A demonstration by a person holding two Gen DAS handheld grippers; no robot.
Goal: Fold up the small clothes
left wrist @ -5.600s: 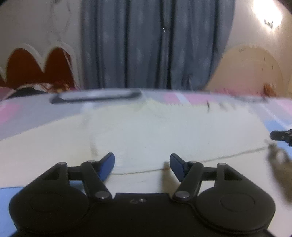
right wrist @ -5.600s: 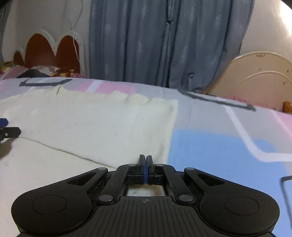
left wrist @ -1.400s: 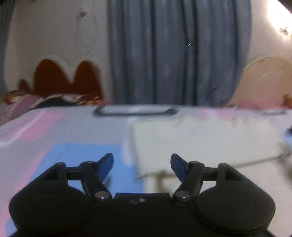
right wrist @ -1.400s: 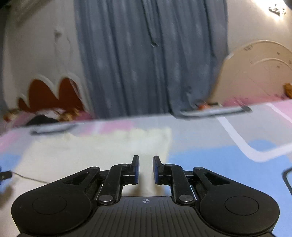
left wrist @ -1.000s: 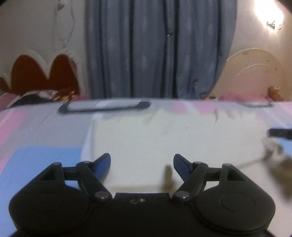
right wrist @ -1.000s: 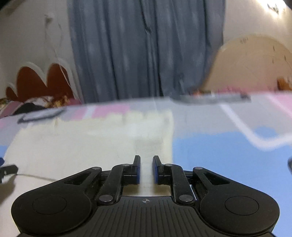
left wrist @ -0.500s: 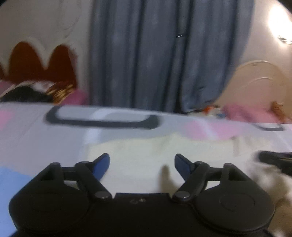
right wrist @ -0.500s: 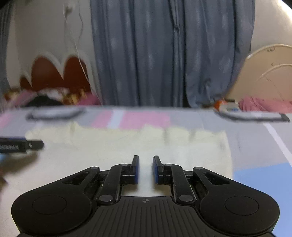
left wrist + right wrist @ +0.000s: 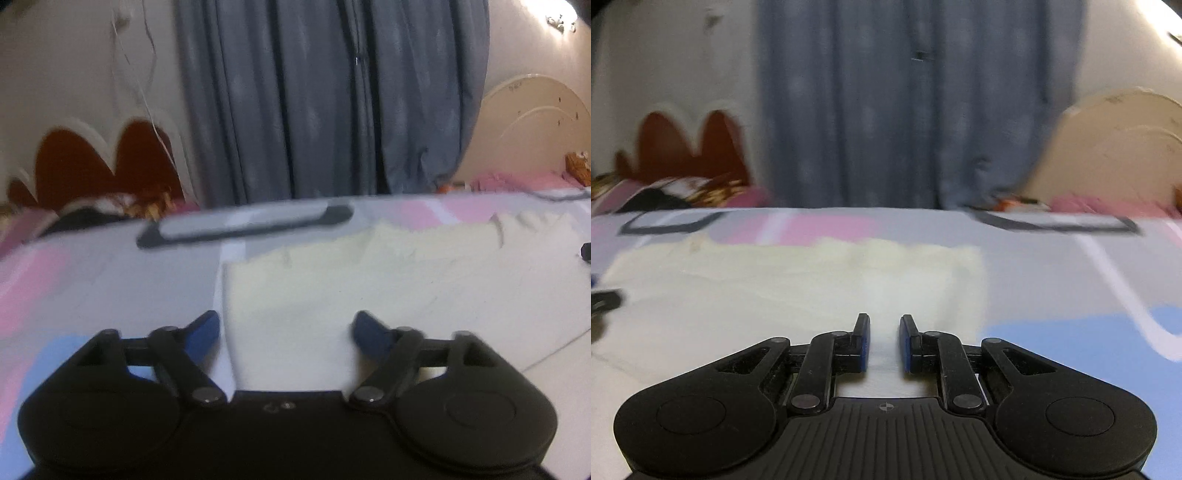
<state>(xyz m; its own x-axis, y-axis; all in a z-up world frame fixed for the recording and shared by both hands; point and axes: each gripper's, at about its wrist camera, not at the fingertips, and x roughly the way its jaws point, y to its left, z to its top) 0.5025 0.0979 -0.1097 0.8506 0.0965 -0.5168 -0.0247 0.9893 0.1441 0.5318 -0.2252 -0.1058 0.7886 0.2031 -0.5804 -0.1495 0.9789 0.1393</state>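
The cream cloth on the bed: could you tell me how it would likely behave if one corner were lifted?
The cream cloth lies flat with a wavy far edge, so it is probably thin and floppy; a lifted corner would likely drape. It looks light, so it may slide over the patterned bedsheet when pushed.

I am working in a bedroom of a home. A bed sheet (image 9: 1052,280) with pink, blue and grey blocks covers the surface in front of me. Behind it hang long grey-blue curtains (image 9: 332,99). On the left stands a dark red scalloped headboard (image 9: 92,162), on the right a cream, rounded one (image 9: 532,136), probably of another bed; the view is blurred.
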